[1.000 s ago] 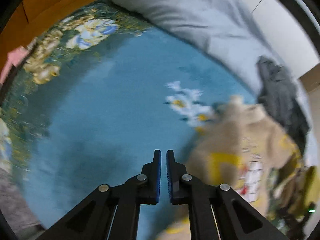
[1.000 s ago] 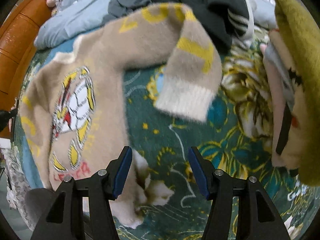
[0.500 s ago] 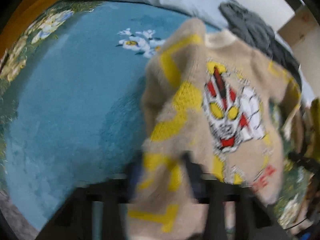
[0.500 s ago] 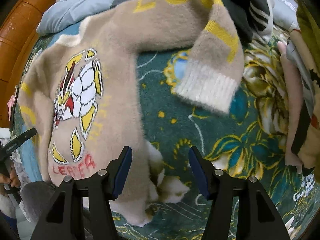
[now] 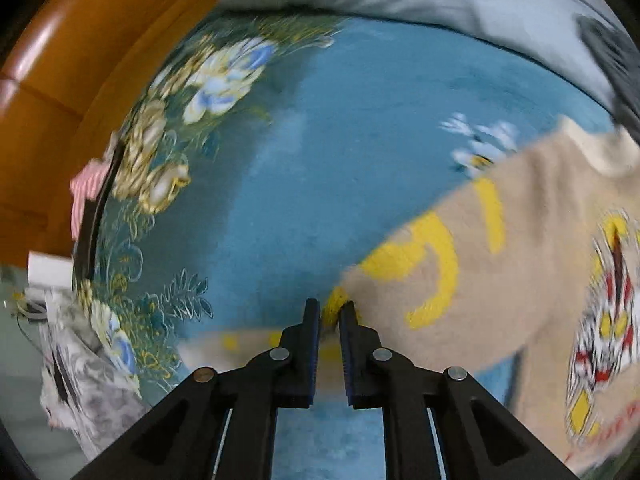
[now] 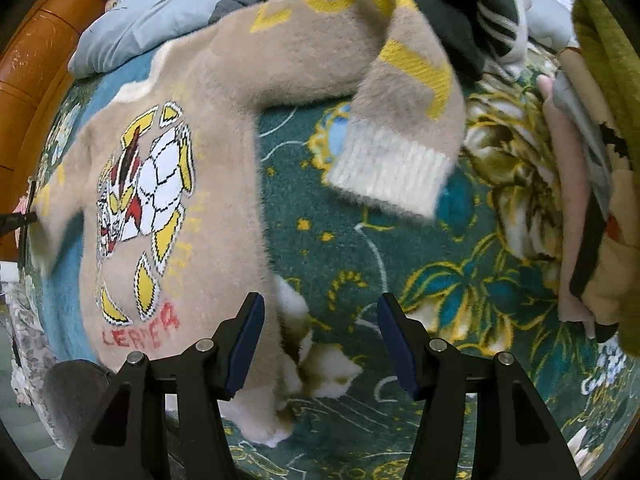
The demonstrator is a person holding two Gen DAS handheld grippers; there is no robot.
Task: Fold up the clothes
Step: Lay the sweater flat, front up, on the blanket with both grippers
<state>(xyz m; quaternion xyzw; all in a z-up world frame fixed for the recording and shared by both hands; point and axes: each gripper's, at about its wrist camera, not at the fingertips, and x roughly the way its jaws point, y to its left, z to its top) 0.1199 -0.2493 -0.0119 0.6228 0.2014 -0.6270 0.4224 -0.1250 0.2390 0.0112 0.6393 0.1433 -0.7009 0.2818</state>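
Observation:
A fuzzy beige sweater (image 6: 224, 168) with yellow marks and a red, white and yellow figure print lies face up on the floral blanket (image 6: 360, 264). My left gripper (image 5: 330, 314) is shut on the yellow-marked end of its left sleeve (image 5: 420, 264), low over the blue part of the blanket. In the right wrist view that sleeve stretches off to the far left. The other sleeve (image 6: 400, 60) bends downward and ends in a white cuff (image 6: 392, 176). My right gripper (image 6: 320, 320) hangs open above the sweater's lower right hem (image 6: 260, 424), with nothing between its fingers.
Dark garments (image 6: 460, 8) and a pale blue-grey quilt (image 6: 152, 16) are heaped at the head of the bed. An orange wooden bed frame (image 5: 60, 100) runs along the left. A stack with olive plush fabric (image 6: 600, 120) sits at the right edge.
My left gripper swung from bare blanket over to the sweater, shut on the left sleeve and now holds it out to the left. My right gripper stayed open, the sweater slightly nearer.

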